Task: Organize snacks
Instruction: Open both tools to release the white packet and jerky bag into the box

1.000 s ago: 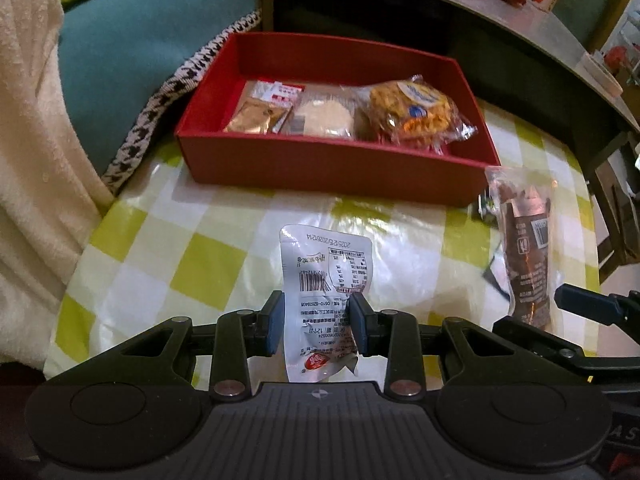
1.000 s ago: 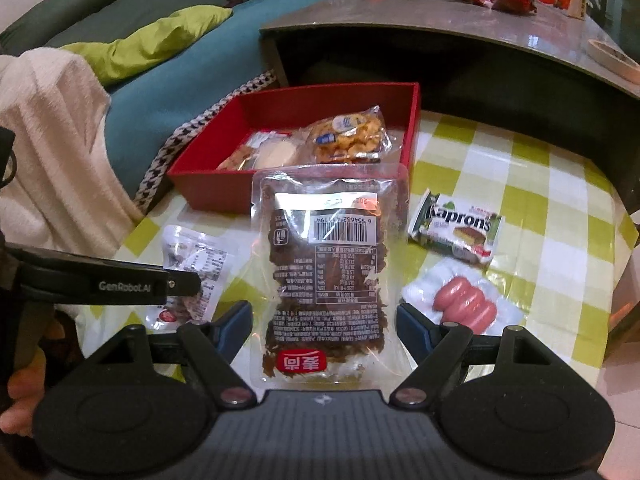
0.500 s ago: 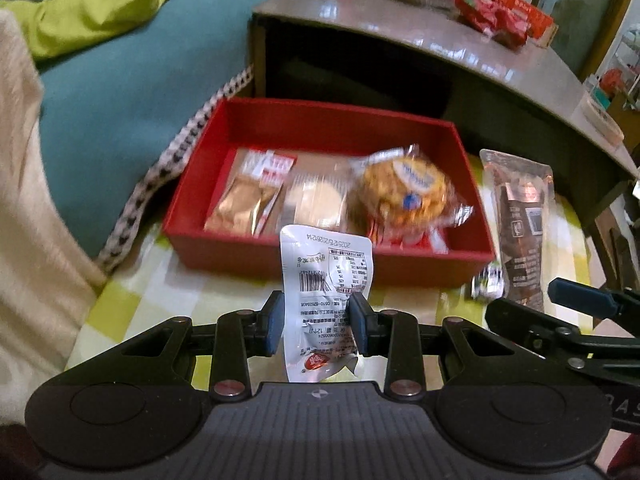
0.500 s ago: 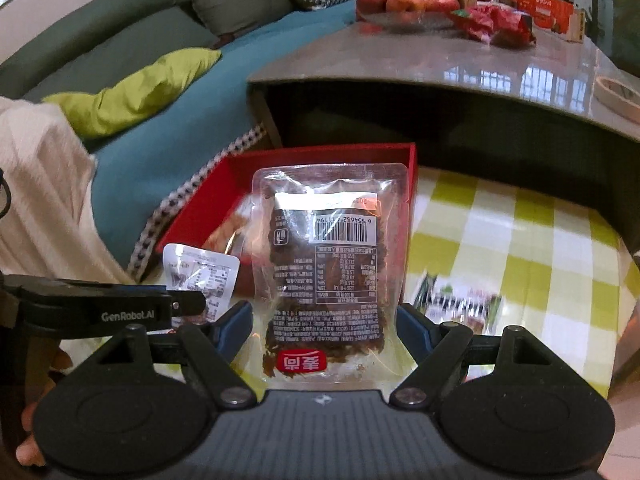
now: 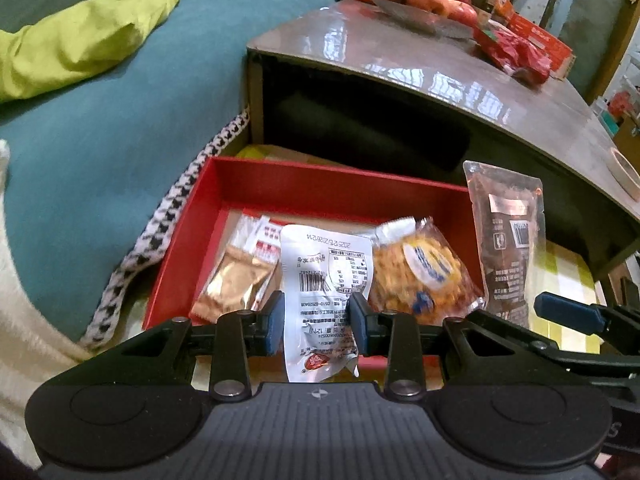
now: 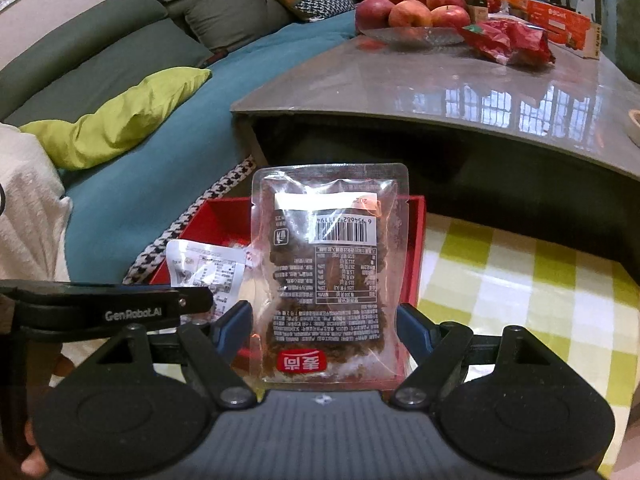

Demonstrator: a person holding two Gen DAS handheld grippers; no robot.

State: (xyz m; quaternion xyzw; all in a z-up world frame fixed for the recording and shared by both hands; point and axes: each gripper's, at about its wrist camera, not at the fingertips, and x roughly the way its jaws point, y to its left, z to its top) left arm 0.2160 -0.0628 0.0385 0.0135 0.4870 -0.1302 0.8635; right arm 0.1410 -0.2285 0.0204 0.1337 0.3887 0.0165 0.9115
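Observation:
My left gripper (image 5: 316,326) is shut on a small white snack packet (image 5: 326,280), held upright over the near wall of the red box (image 5: 320,182). Inside the box lie a gold packet (image 5: 236,284), a red-and-white packet (image 5: 266,236) and a round yellow cracker pack (image 5: 424,272). My right gripper (image 6: 324,332) is shut on a wide clear pouch of dark brown snack (image 6: 330,264), which stands upright in front of the red box (image 6: 418,240). That pouch (image 5: 510,240) also shows at the right of the left wrist view. The white packet (image 6: 208,268) shows at the left of the right wrist view.
A checked yellow-and-white tablecloth (image 6: 520,280) covers the low table. Behind the box rises a glossy grey table (image 6: 460,84) with a dish of apples (image 6: 412,14) and red snack bags (image 6: 508,42). A teal sofa (image 5: 100,128) with a lime cushion (image 5: 68,44) lies to the left.
Both grippers have carried their packets forward and slightly up, from over the tablecloth to the red box. The box now sits right under the packets. Both grips are unchanged.

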